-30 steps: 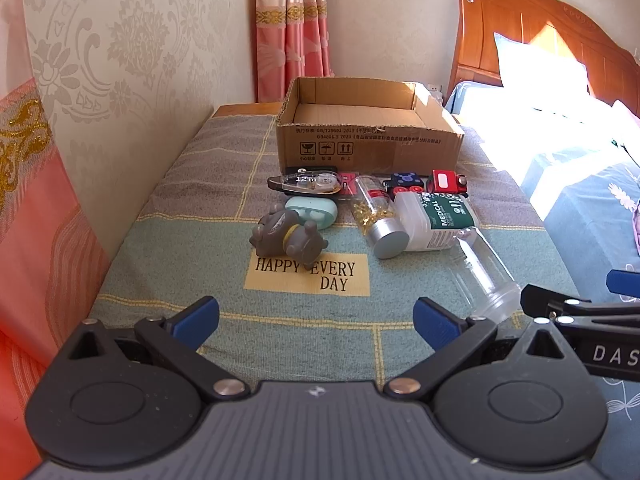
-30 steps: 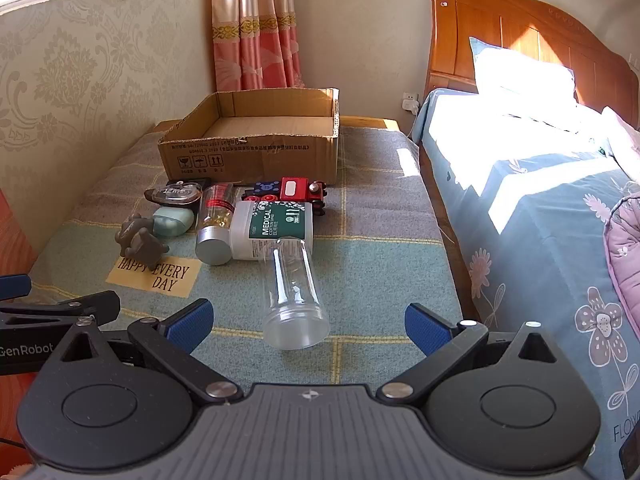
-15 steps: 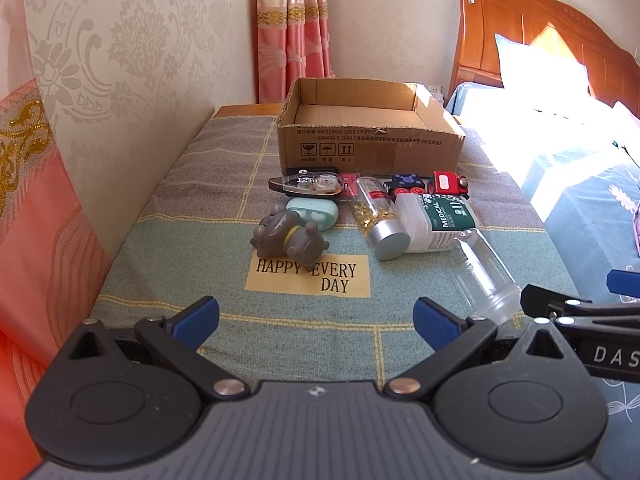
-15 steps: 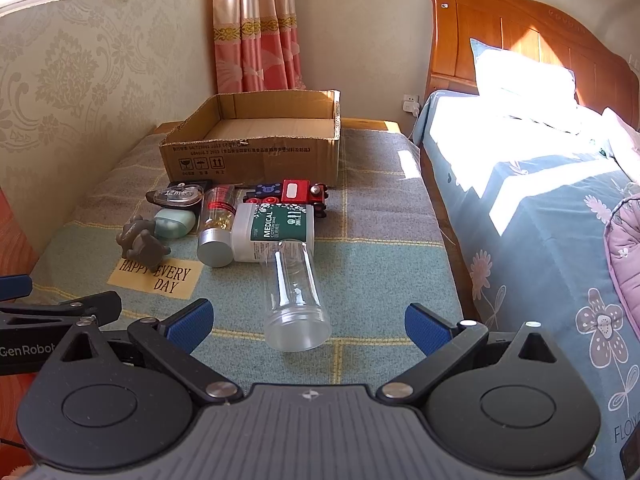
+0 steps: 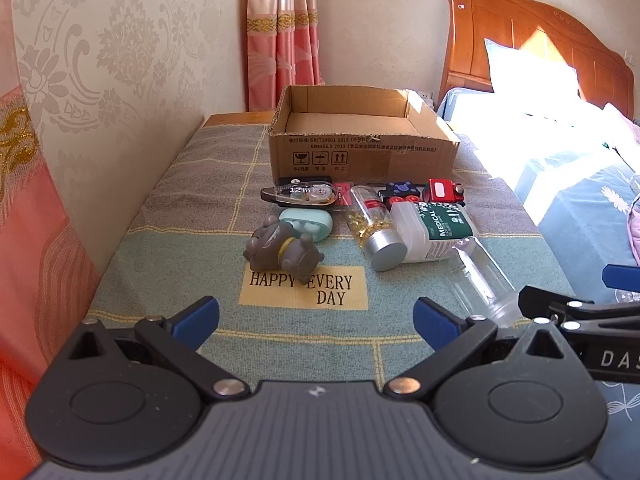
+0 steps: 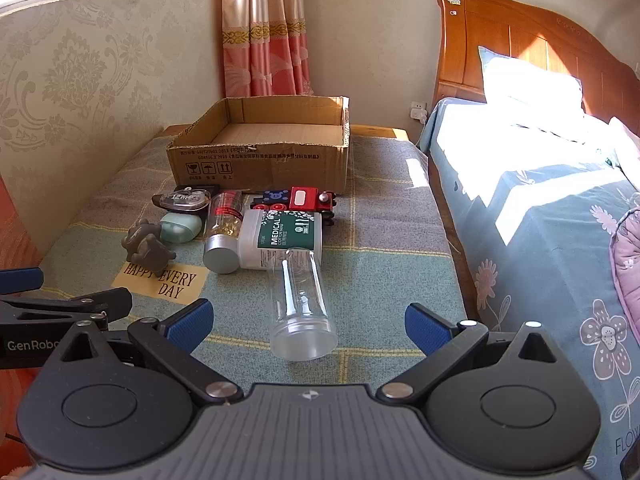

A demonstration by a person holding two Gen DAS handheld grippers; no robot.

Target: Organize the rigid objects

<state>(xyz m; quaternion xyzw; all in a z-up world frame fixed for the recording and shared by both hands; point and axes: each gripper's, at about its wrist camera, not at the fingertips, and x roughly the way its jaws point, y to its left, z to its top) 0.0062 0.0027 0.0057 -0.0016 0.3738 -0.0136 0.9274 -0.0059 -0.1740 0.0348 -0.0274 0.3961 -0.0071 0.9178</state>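
Note:
An open cardboard box [image 5: 360, 156] [image 6: 260, 164] stands at the far end of the table. In front of it lie a tape dispenser [image 5: 300, 195], a mint case [image 5: 308, 224], a grey toy figure [image 5: 282, 250] [image 6: 146, 248], a silver-capped vial [image 5: 374, 232] [image 6: 222, 236], a white medical bottle [image 5: 432, 230] [image 6: 280, 238], a clear bottle [image 6: 300, 304] [image 5: 484, 280] and a red toy train [image 5: 440, 192] [image 6: 304, 200]. My left gripper [image 5: 316, 320] is open and empty, short of the figure. My right gripper [image 6: 306, 326] is open and empty, its jaws either side of the clear bottle's near end.
The objects rest on a checked cloth [image 5: 192, 208] with a "HAPPY EVERY DAY" patch [image 5: 304, 288]. A patterned wall [image 5: 100, 100] runs along the left. A bed [image 6: 540, 200] with a wooden headboard stands on the right.
Both grippers have eased slightly forward toward the objects. Nothing on the table has moved.

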